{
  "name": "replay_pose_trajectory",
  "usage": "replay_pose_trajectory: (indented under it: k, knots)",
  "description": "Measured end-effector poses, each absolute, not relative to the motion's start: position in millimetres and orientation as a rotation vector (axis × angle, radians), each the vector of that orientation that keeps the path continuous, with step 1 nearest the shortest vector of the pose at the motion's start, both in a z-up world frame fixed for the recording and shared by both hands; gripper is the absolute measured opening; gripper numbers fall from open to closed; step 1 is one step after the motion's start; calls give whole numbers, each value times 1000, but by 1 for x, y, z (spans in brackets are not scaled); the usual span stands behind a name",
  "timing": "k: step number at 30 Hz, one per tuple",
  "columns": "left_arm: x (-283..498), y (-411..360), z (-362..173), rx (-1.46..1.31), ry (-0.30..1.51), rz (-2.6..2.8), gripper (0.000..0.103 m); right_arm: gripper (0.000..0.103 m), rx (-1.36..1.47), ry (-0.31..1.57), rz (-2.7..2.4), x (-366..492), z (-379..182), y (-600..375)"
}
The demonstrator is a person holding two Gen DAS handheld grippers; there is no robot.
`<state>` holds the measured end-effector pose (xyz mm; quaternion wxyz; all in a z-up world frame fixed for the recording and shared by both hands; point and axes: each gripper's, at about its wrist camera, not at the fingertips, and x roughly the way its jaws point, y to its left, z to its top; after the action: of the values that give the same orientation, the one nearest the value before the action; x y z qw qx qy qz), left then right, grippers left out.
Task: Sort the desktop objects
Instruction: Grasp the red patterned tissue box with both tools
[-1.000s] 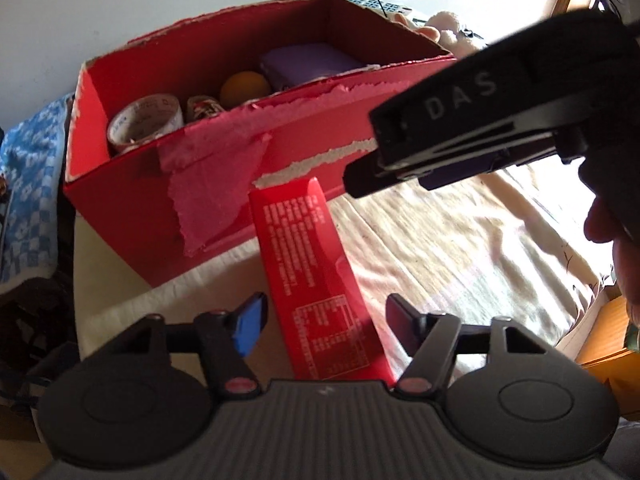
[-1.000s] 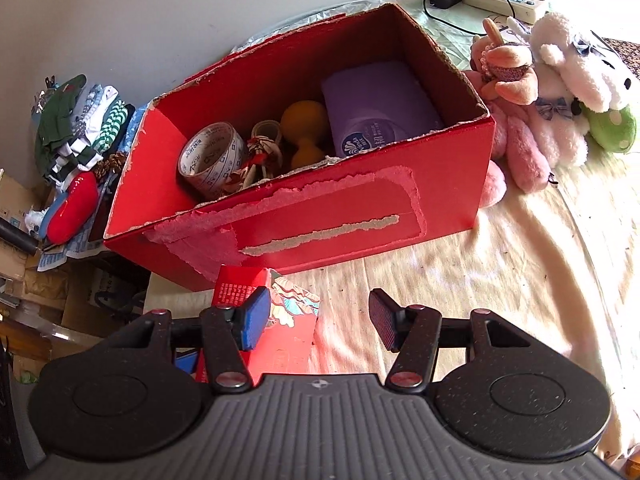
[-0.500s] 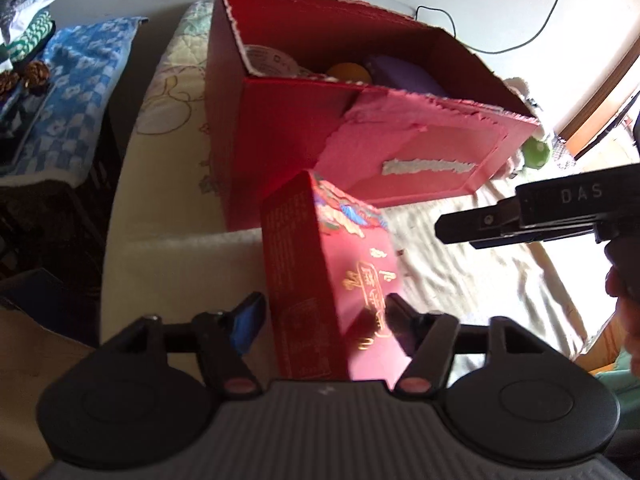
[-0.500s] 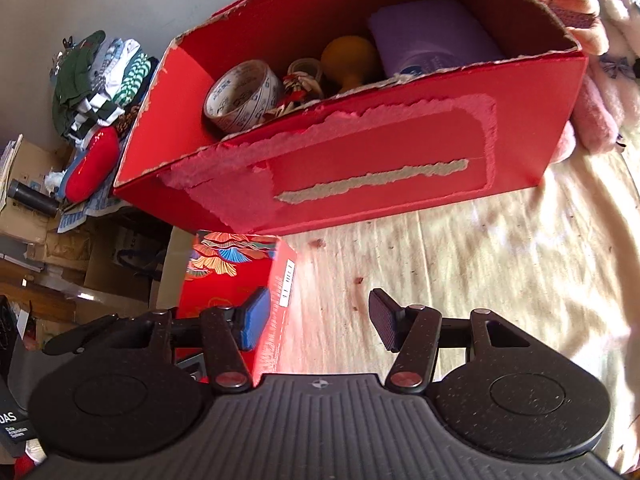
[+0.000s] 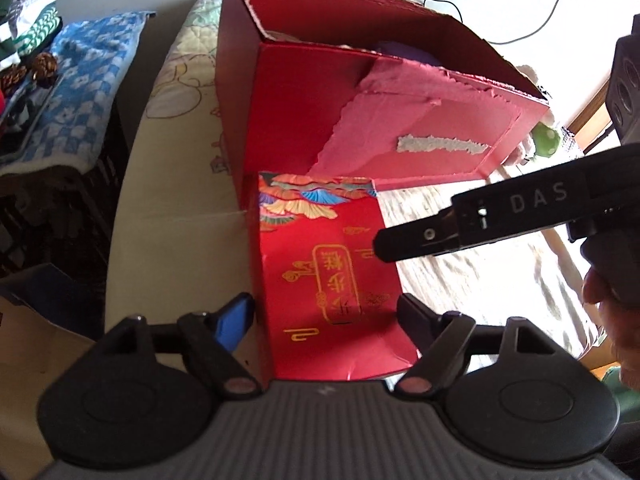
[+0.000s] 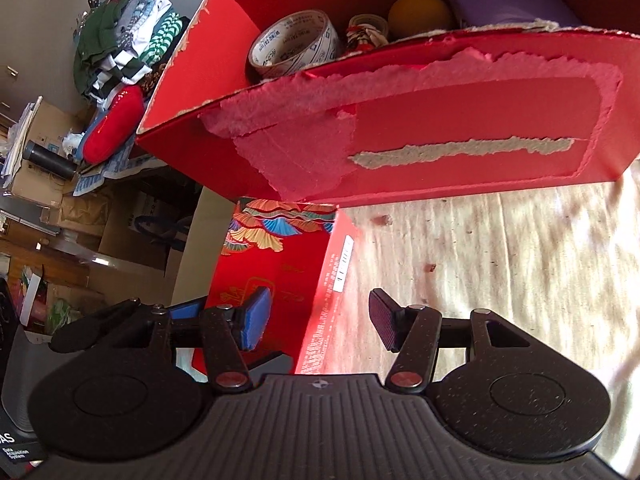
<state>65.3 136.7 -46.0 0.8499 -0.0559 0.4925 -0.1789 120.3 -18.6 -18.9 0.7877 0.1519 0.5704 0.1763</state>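
Big red carton (image 5: pixel 304 120): it is standing open-topped on the cloth-covered table (image 6: pixel 500 264), its torn front wall facing me. Inside it, in my right view, a tape roll (image 6: pixel 294 42), an orange ball (image 6: pixel 420 14) and a purple pack (image 6: pixel 508 0) are lying along the far side.

Small red gift box (image 5: pixel 324 264): it is lying outside the carton, its decorated end just beside the carton's front corner. I cannot tell whether it is resting on the table or lifted off it.

Left tongs (image 5: pixel 326 314): I am straddling the box's near end with them, one pad on either side. The blue pad (image 5: pixel 234 320) is showing a sliver of gap, so I am judging them apart or only lightly seated, not properly clamped.

Right tongs (image 6: pixel 320 320): I am holding these apart, empty, hovering over the box's long right edge. Its blue pad (image 6: pixel 256 318) is sitting above the printed top.

Step, as I judge it: I am taking hold of the gift box, most likely to send it into the carton.

Doing it well: I am wanting both left pads flat on the box's side faces before squeezing, since thin card dents at the corners. I am also minding the carton's tall front wall, which the box will need to clear.

Right tongs' part: I am keeping them clear of the left ones, ready to steady the far end if the box tips.
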Motion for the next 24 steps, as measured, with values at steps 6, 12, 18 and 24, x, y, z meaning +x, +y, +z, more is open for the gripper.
replay_pose_trajectory:
  k: [6, 12, 18, 24]
  knots:
    - [71, 130, -47, -117, 1045, -390, 78, 67, 370, 1239, 391, 126, -27, -9]
    - [74, 128, -48, -132, 1054, -380, 79, 66, 359, 1228, 386, 121, -23, -11]
    - [67, 113, -40, -98, 1070, -410, 78, 58, 303, 1153, 349, 108, 1, -22]
    - [60, 90, -32, -65, 1089, -522, 78, 58, 263, 1154, 295, 103, 5, -40]
